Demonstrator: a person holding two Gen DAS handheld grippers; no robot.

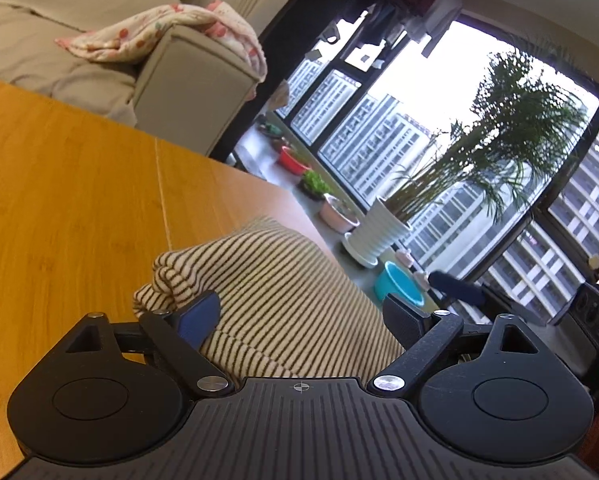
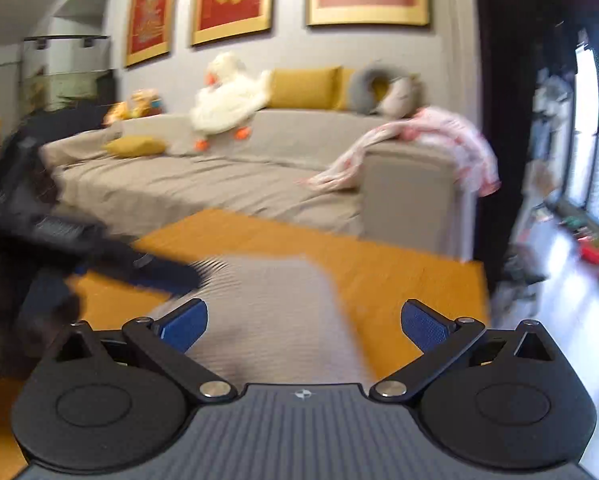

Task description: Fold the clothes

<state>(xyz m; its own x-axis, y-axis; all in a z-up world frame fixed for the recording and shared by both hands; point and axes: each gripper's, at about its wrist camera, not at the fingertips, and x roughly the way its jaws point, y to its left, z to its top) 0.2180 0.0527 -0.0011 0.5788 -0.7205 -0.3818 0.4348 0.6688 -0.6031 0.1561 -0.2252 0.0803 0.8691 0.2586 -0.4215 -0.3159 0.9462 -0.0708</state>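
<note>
We hold our left gripper [image 1: 301, 316] spread wide, gripping nothing; the striped garment [image 1: 283, 296] lies folded between its fingers on the wooden table [image 1: 71, 208]. Our right gripper [image 2: 303, 326] gapes too, garment ahead.

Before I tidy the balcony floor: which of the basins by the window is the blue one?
The blue basin is the one nearest the left gripper, beside the white plant pot. The red basin and pinkish basin sit farther along the window.

Orange wooden table [image 1: 67, 184] – a folded striped garment [image 1: 283, 296] lies on it
</note>
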